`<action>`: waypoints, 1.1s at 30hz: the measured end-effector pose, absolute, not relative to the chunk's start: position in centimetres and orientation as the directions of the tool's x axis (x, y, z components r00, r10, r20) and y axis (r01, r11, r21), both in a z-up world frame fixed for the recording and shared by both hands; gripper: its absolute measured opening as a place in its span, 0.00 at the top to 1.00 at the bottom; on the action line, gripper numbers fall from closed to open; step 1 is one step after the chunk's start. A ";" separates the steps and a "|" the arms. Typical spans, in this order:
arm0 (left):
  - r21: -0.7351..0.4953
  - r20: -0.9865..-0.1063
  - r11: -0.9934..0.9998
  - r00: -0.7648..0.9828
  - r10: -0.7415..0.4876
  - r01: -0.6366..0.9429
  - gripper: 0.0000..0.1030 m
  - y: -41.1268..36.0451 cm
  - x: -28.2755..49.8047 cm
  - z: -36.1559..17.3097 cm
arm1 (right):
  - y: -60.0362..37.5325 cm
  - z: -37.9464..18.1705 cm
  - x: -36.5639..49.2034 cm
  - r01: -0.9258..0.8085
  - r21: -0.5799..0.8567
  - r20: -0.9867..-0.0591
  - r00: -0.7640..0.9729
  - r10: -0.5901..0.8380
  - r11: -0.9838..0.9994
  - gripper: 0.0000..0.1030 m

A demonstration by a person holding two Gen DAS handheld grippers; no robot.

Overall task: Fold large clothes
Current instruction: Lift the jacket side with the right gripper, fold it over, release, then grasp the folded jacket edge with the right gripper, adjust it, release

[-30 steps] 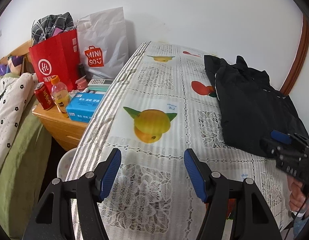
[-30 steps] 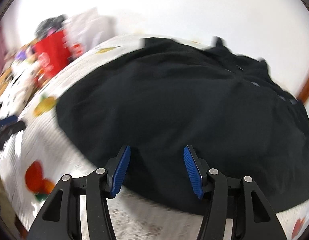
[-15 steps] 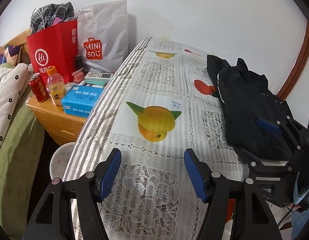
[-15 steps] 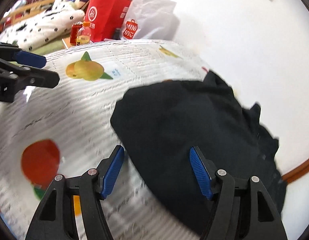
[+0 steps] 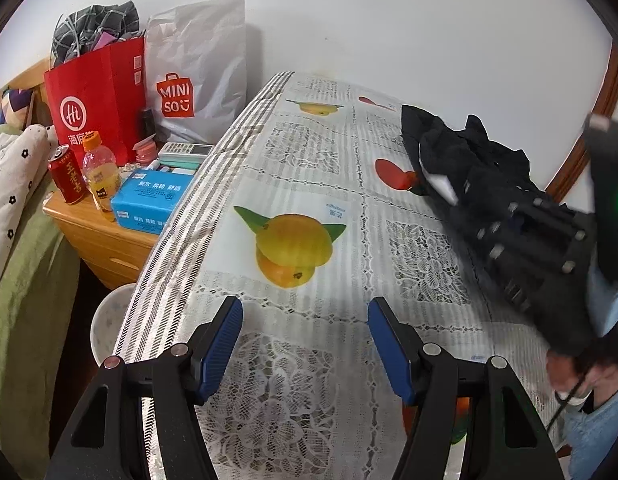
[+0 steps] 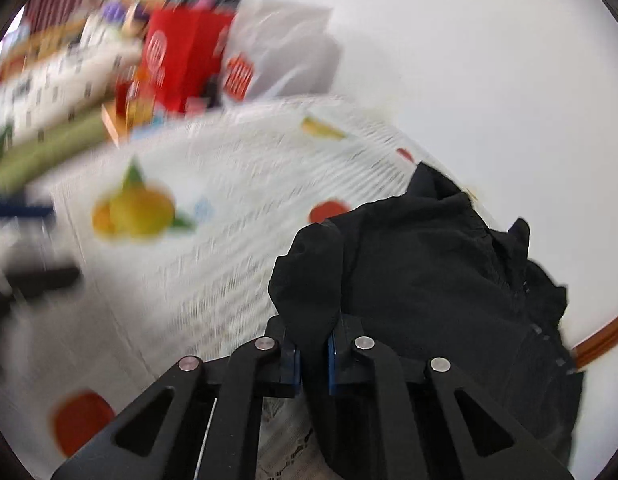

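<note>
Right tongs [image 6: 312, 354] grip a bunched edge of the black garment [image 6: 449, 280], which lies beyond them on the table [image 5: 309, 168]; left tongs [image 5: 305, 344] wide, empty; recommend lifting slowly, keeping fabric taut.

You face a plain white wall [image 5: 389, 20]. A wooden nightstand [image 5: 97, 240] sits beside the desk's left edge, a curved wooden frame [image 5: 601, 112] beyond its far right corner.

Black garment [image 6: 449, 280] lies crumpled on the far right part of the table, near the wall; one edge is bunched and lifted, pinched between closed jaws of the right gripper [image 6: 312, 356]; rest is spread, wrinkled, on the tablecloth
</note>
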State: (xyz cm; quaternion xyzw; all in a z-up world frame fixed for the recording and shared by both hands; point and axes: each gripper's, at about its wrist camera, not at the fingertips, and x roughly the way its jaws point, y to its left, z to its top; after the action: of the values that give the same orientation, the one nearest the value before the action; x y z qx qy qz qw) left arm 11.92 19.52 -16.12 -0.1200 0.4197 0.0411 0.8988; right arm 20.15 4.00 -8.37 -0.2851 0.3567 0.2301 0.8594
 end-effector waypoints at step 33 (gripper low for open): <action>-0.130 -0.742 0.967 0.625 -0.241 0.218 0.39 -2.3 15.7 -14.8 | -31.0 -5.0 20.6 0.032 0.040 -0.690 0.724 0.004 0.999 0.60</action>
State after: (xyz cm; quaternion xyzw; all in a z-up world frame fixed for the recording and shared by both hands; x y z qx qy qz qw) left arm 15.67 -2.29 -14.82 -0.0137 0.4137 -0.1273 0.9014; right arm 20.59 -31.00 -5.04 0.0243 0.3713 -0.0074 0.9282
